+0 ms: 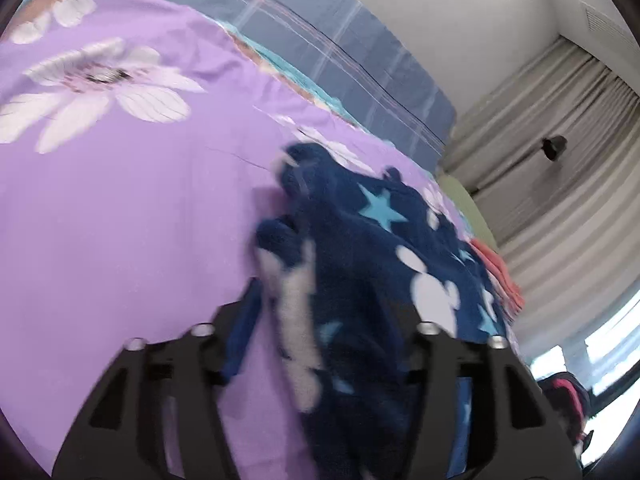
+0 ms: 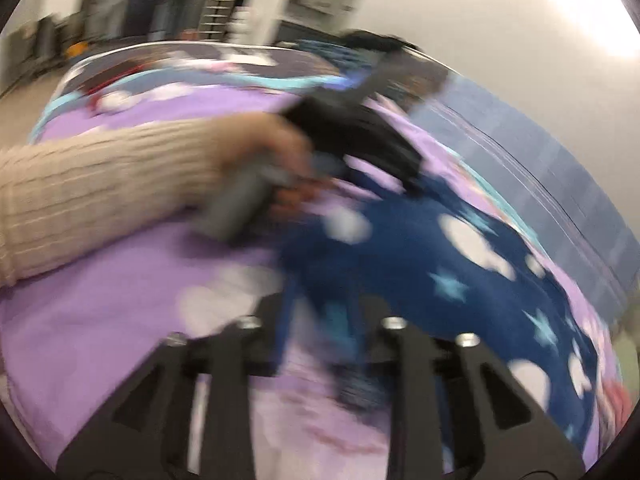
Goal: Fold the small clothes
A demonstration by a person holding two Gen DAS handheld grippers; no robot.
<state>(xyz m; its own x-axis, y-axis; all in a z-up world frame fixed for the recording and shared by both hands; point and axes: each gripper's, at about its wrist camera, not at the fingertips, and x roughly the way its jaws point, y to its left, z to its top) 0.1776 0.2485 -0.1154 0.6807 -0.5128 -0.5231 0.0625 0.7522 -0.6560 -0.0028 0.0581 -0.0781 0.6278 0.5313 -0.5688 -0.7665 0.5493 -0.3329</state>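
A navy fleece garment (image 1: 380, 240) with white mouse-head shapes and light blue stars lies crumpled on the purple flowered bedspread (image 1: 120, 208). My left gripper (image 1: 328, 312) stands open over its near end, and a bunch of the cloth lies between the fingers. In the right wrist view the same garment (image 2: 440, 280) spreads to the right. My right gripper (image 2: 320, 312) is open at its near corner, with a strip of blue cloth between the fingers. A hand in a cream knitted sleeve (image 2: 100, 192) holds the left gripper (image 2: 412, 184) at the garment's far edge. Both views are blurred.
A blue plaid cover (image 1: 340, 60) runs along the bed's far side against a white wall. A coral cloth (image 1: 500, 272) and a green patch (image 1: 464, 200) lie at the bed's right end, and grey curtains (image 1: 560, 140) hang behind. Furniture (image 2: 160, 8) stands beyond the bed.
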